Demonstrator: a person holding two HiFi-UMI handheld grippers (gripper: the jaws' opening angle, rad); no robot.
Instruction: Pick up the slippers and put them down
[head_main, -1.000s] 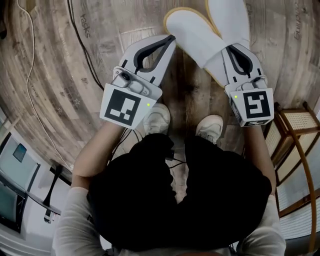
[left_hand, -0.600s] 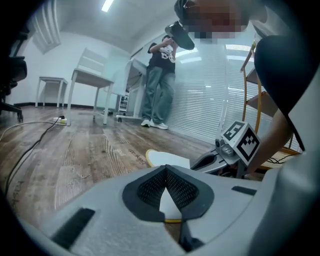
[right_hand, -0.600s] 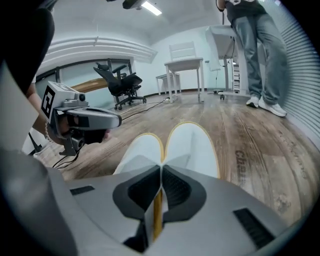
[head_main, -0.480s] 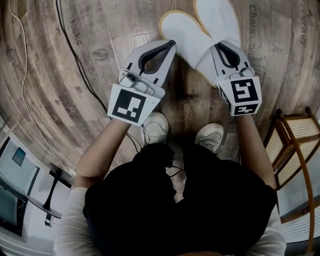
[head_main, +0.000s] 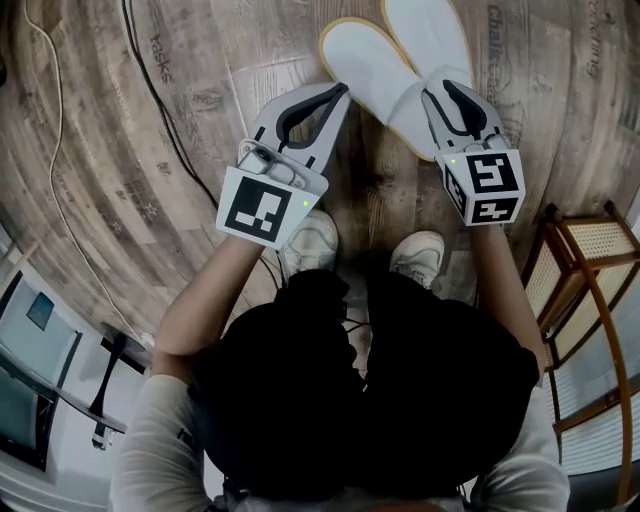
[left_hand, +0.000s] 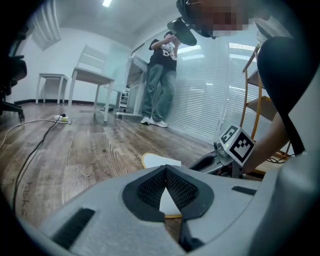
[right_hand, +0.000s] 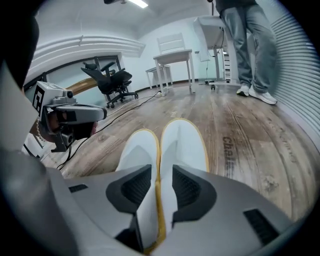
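Lowered, the right gripper (head_main: 441, 90) tilts down, jaws opening around the slippers (head_main: 378, 62); left gripper (head_main: 341, 92) jaws closed, empty.

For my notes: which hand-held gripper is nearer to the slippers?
Right. The right hand-held gripper has the slippers between its opening jaws; the left hand-held gripper is shut, beside them on their left.

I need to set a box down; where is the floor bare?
Bare floor: right of the slippers up to the rattan stand, and left of the left gripper toward the black cable. Crowded around slippers and shoes.
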